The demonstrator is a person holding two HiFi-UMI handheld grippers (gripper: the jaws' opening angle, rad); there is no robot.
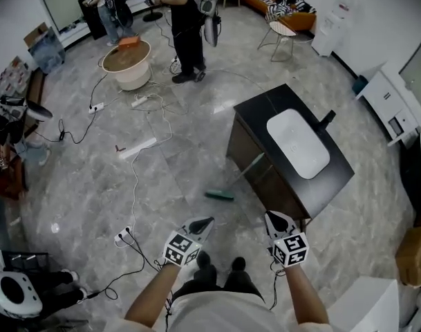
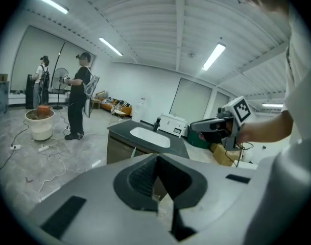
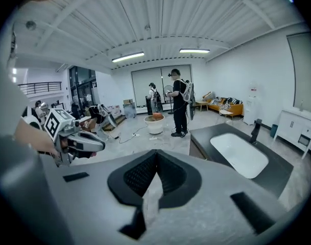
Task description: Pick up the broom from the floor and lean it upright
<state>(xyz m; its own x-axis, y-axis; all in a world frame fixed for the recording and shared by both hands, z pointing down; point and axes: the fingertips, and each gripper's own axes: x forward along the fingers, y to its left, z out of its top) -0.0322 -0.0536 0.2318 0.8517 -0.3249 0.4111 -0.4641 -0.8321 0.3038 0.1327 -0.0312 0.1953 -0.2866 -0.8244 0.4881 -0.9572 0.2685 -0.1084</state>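
Observation:
The broom's green head (image 1: 219, 195) rests on the grey floor in the head view. Its thin pale handle (image 1: 249, 166) slants up against the front of the black sink cabinet (image 1: 255, 116). My left gripper (image 1: 203, 225) and right gripper (image 1: 274, 218) are held close to my body, well back from the broom, both shut with nothing between the jaws. In the left gripper view the left gripper (image 2: 158, 160) points over the cabinet and the right gripper (image 2: 211, 126) shows beside it. The right gripper (image 3: 155, 160) looks across the room in its own view, with the left gripper (image 3: 89, 142) at its left.
A white basin (image 1: 298, 142) is set in the cabinet top. Cables and power strips (image 1: 137, 148) trail over the floor at left. A person (image 1: 188, 26) stands at the back by a round tub (image 1: 127, 64). A chair (image 1: 281, 33) and sofa stand farther back.

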